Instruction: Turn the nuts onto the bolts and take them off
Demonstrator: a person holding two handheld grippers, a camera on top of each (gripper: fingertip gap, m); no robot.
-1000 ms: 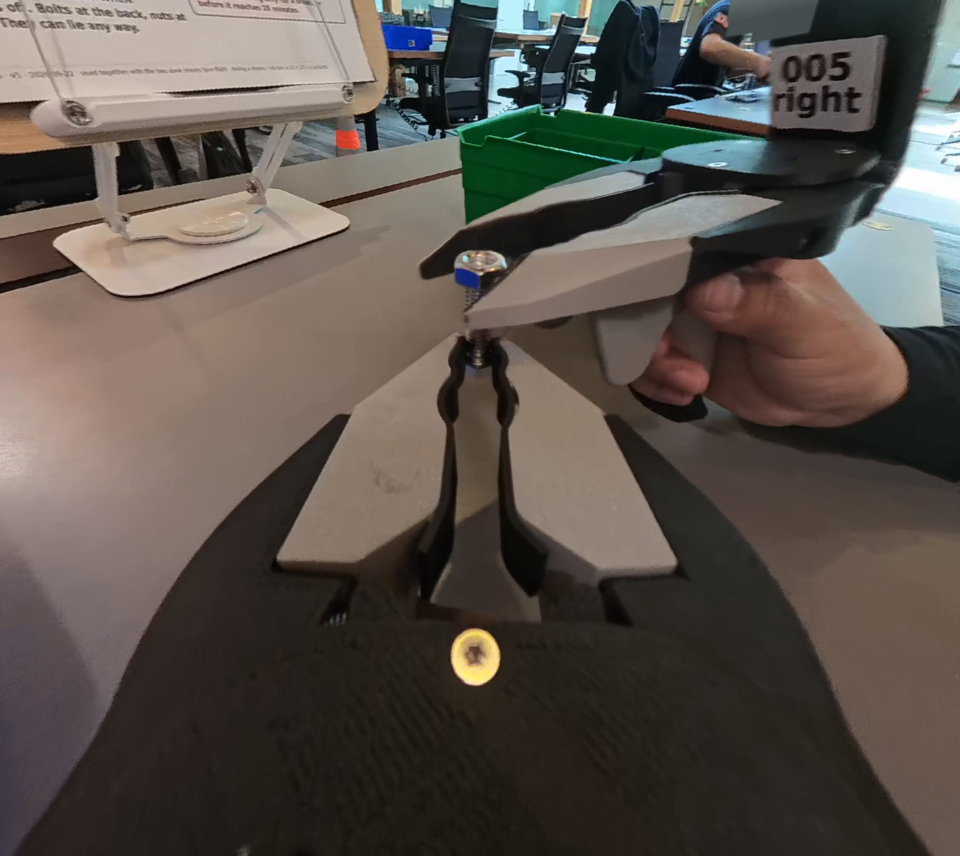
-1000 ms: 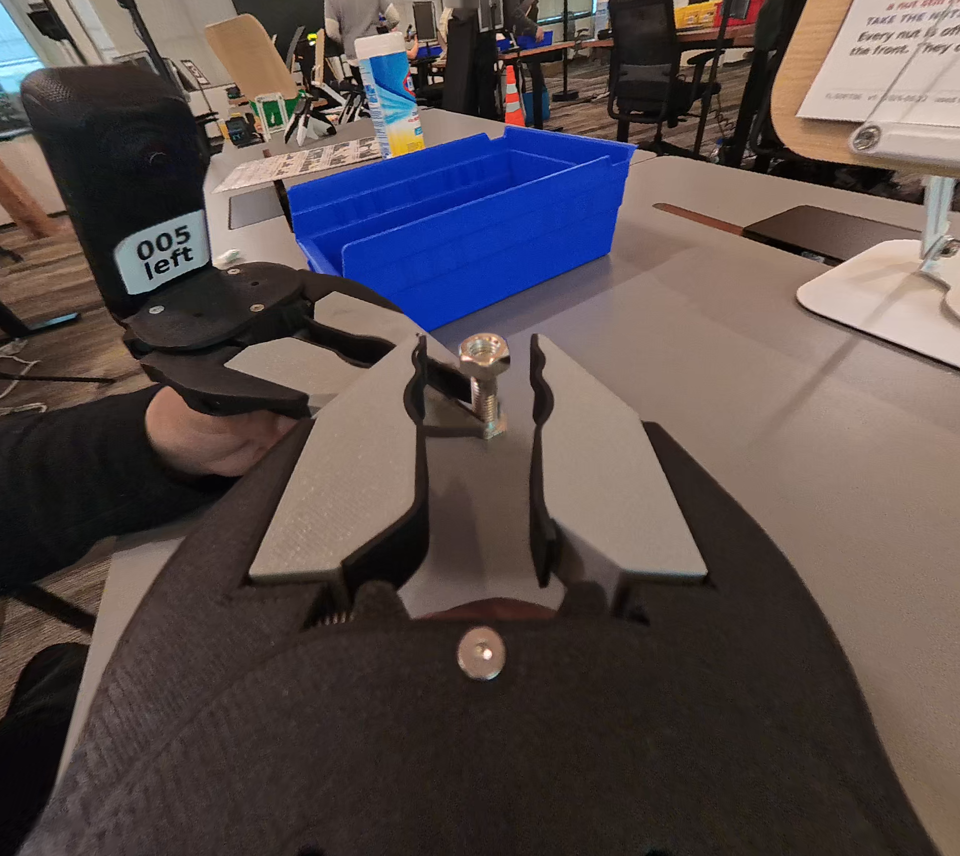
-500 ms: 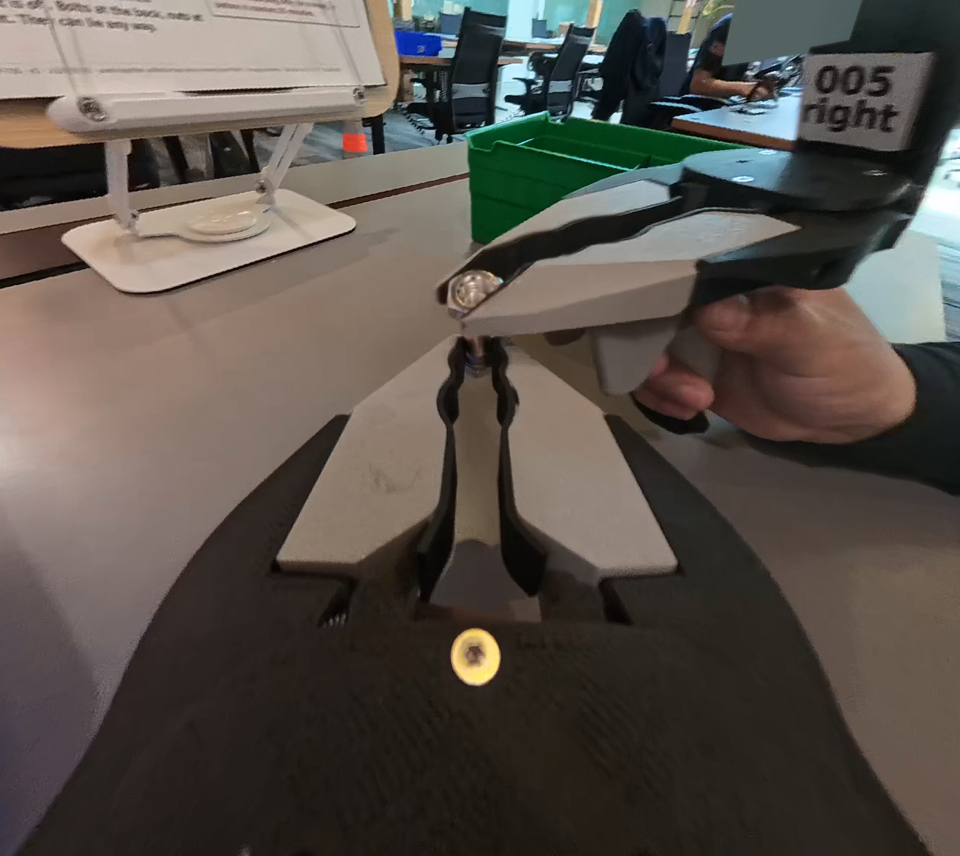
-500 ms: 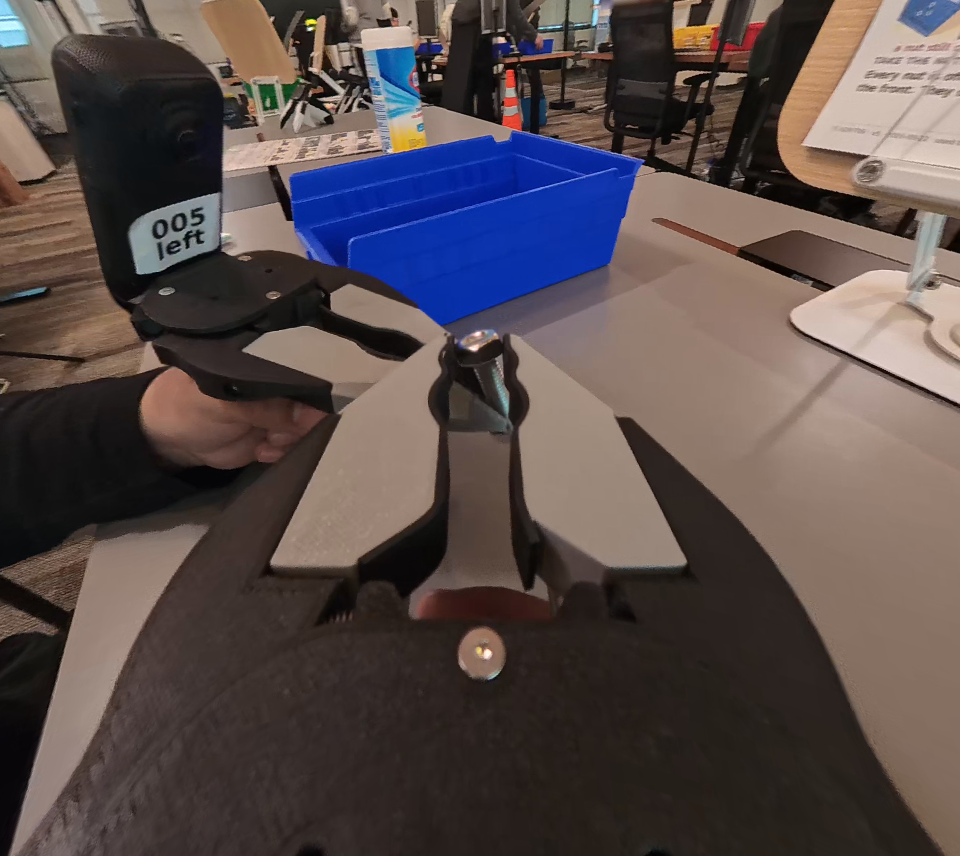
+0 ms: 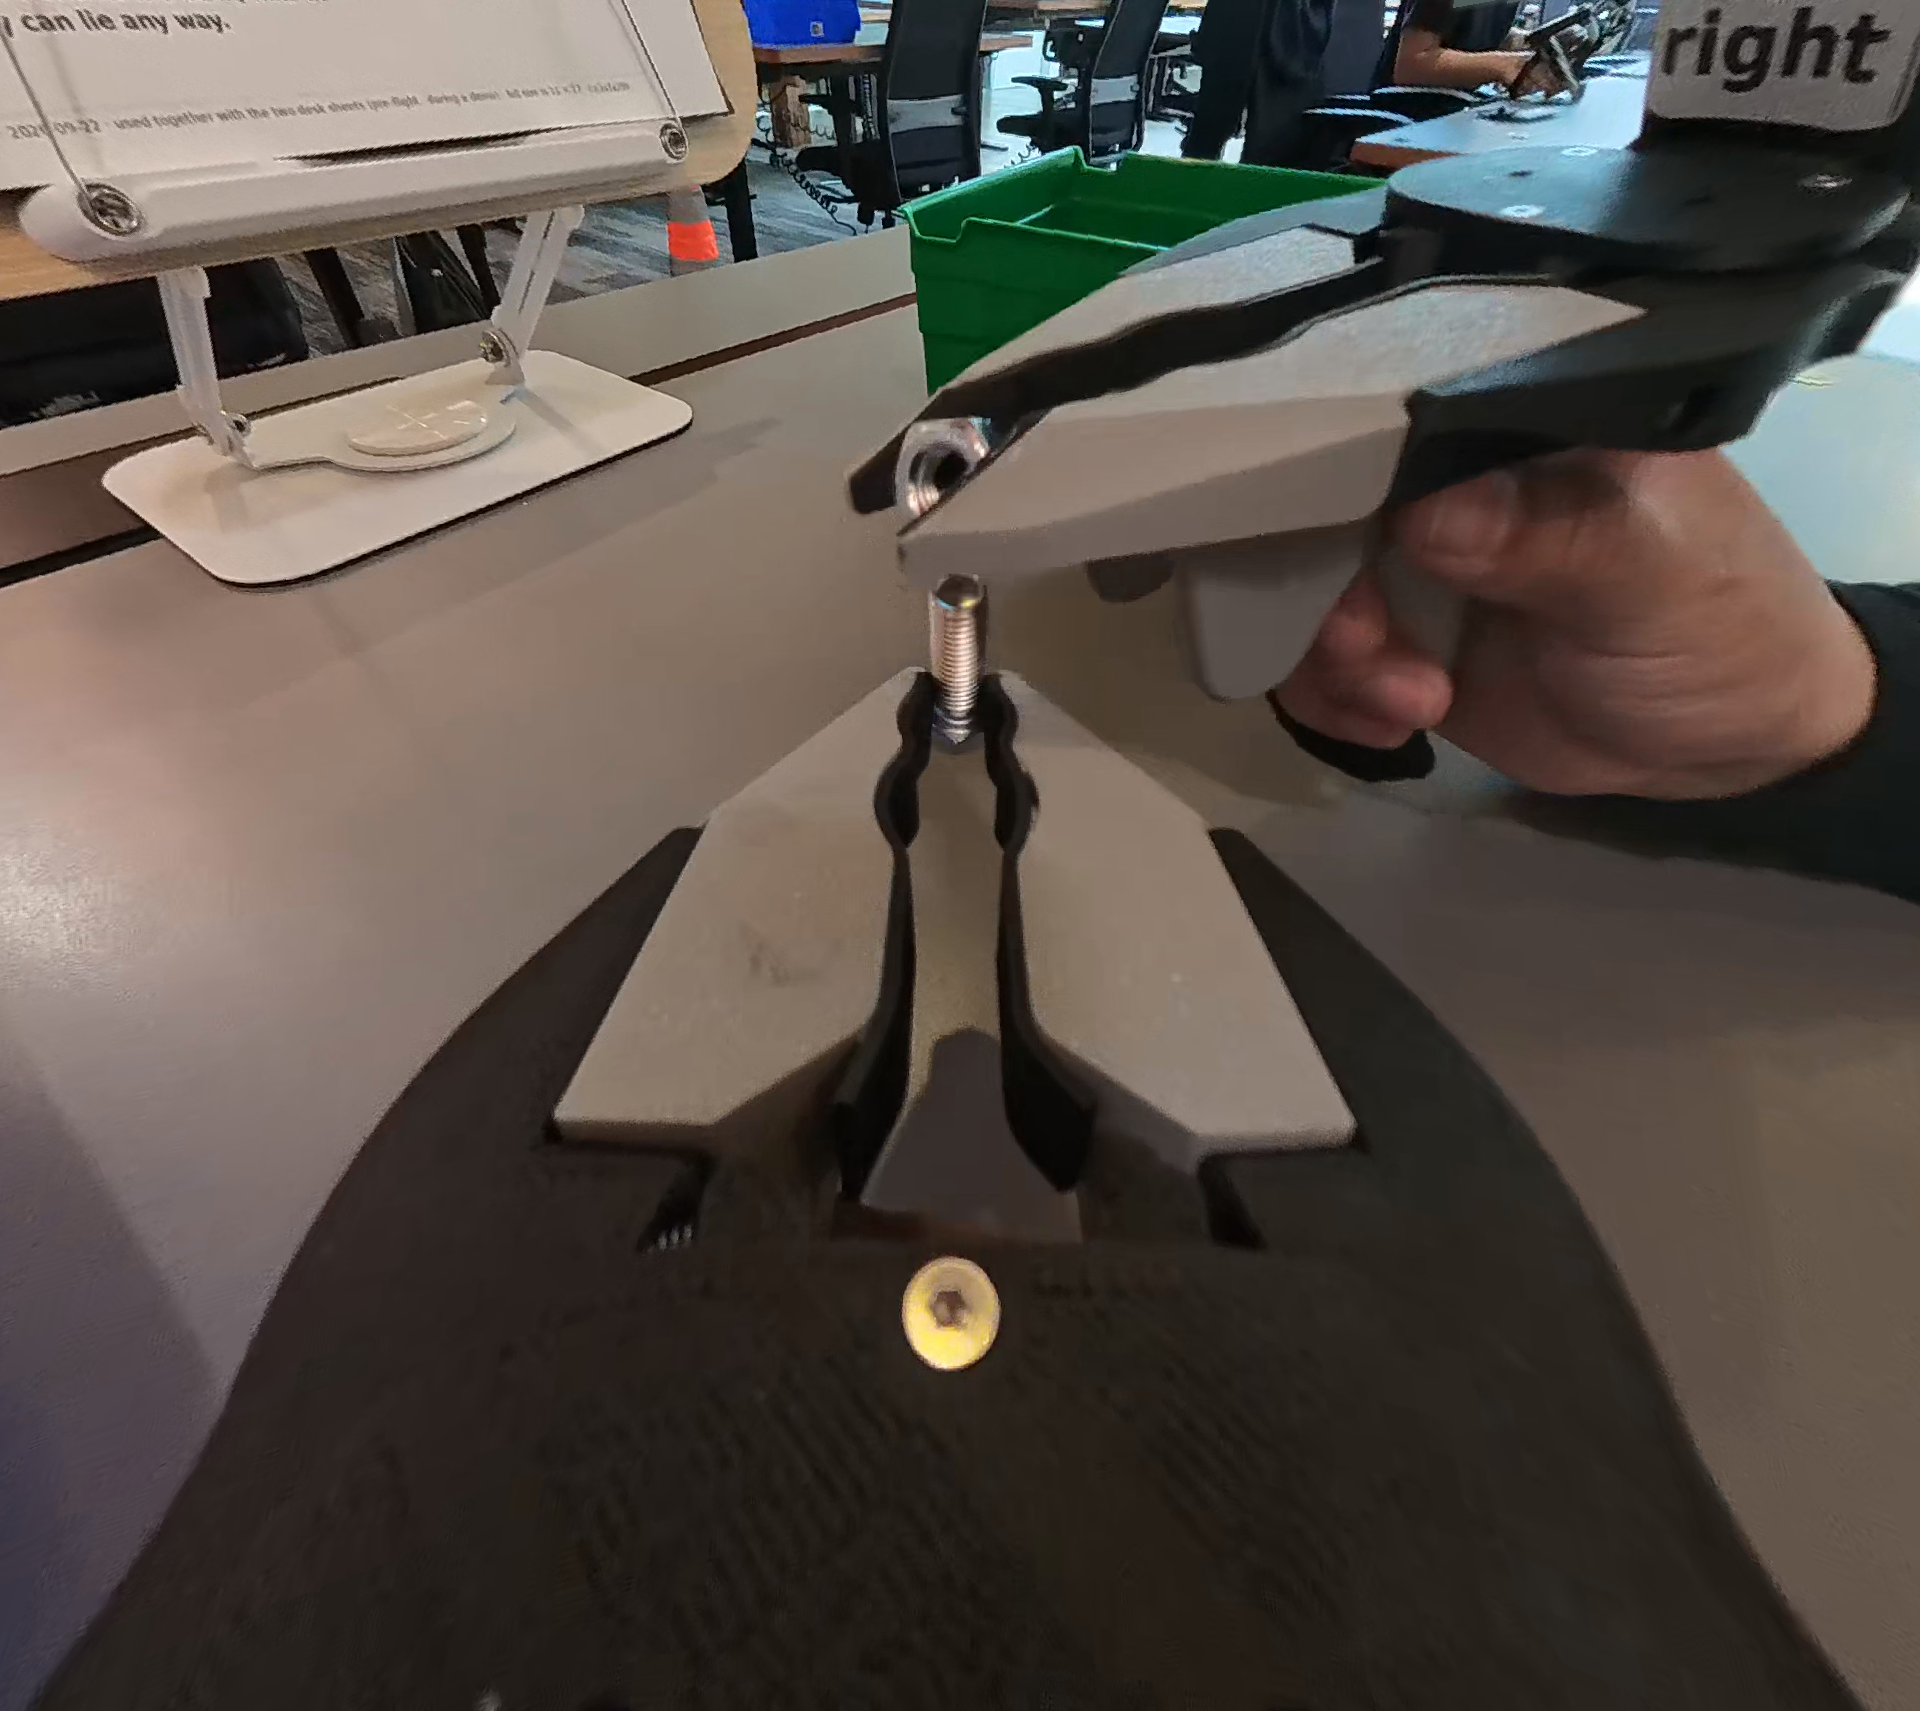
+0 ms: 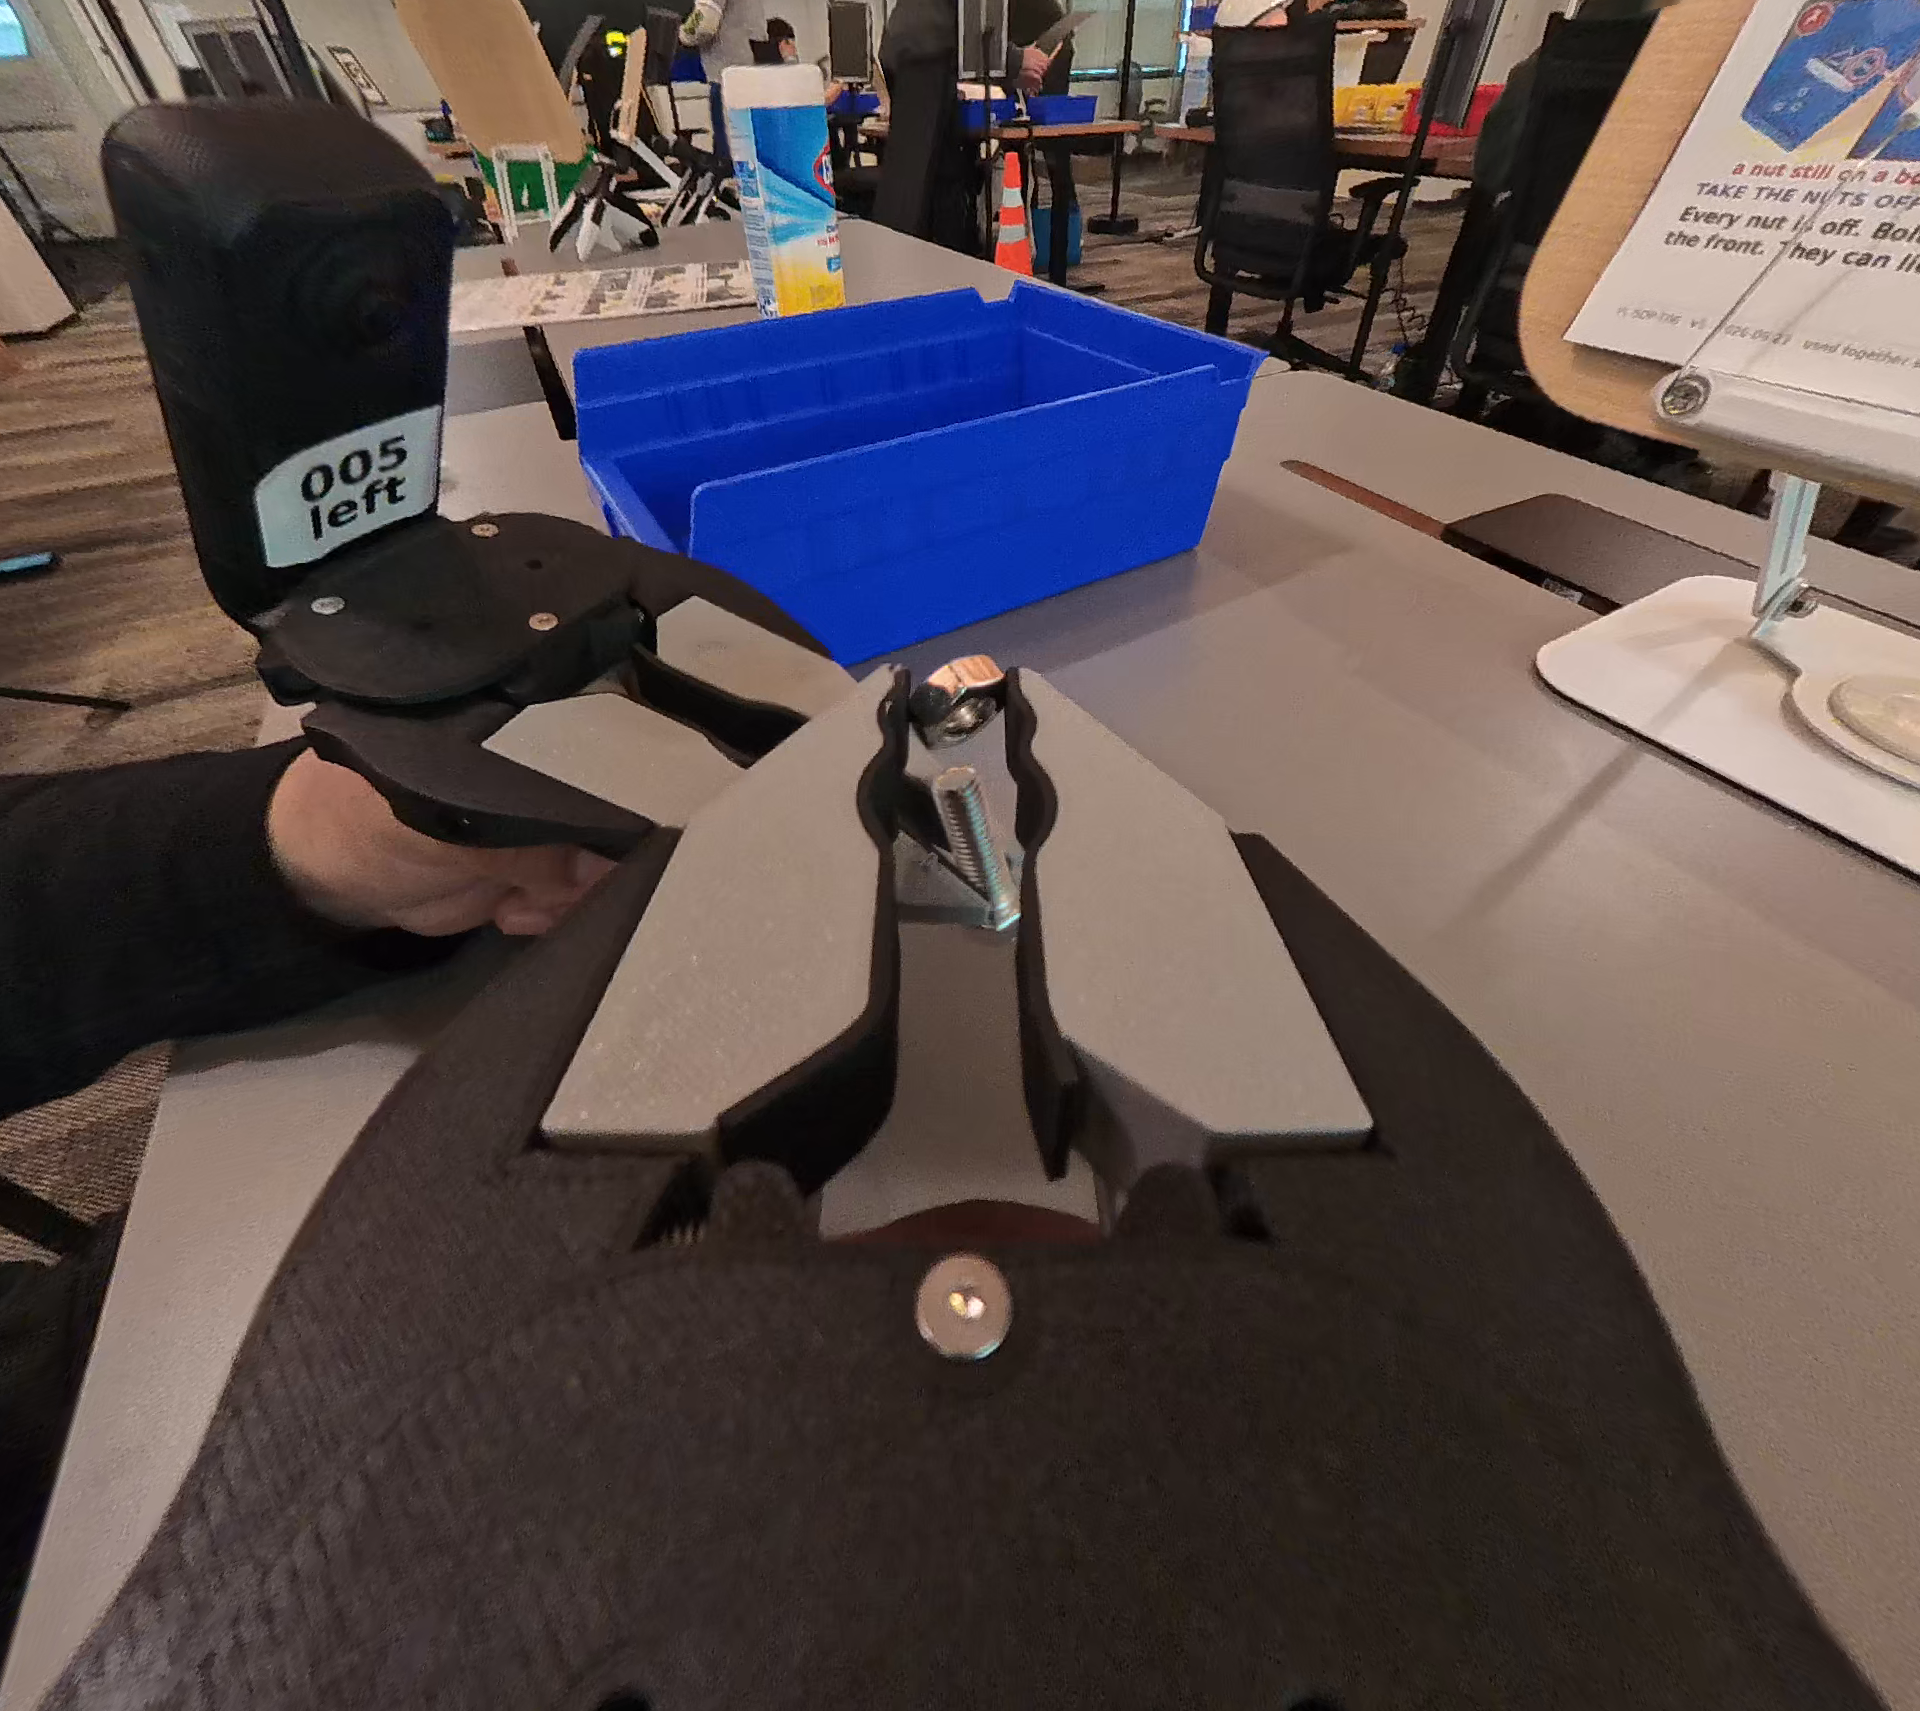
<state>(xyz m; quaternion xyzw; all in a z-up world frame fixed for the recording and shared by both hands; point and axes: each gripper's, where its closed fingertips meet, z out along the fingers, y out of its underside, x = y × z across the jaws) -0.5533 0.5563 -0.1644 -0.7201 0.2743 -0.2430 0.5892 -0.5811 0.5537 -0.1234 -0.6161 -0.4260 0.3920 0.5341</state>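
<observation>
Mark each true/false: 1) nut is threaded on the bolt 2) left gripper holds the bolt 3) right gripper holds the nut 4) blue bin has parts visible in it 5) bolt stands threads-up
1) False. The nut sits clear above the tip of the bolt, apart from it.
2) True. The left gripper is shut on the bolt near its head end.
3) True. The right gripper is shut on the nut.
4) False. No parts show in the blue bin.
5) True. The threaded end points up.

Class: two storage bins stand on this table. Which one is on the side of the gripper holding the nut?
The green bin, behind the right gripper, which holds the nut. The blue bin stands behind the left gripper, which holds the bolt.
</observation>
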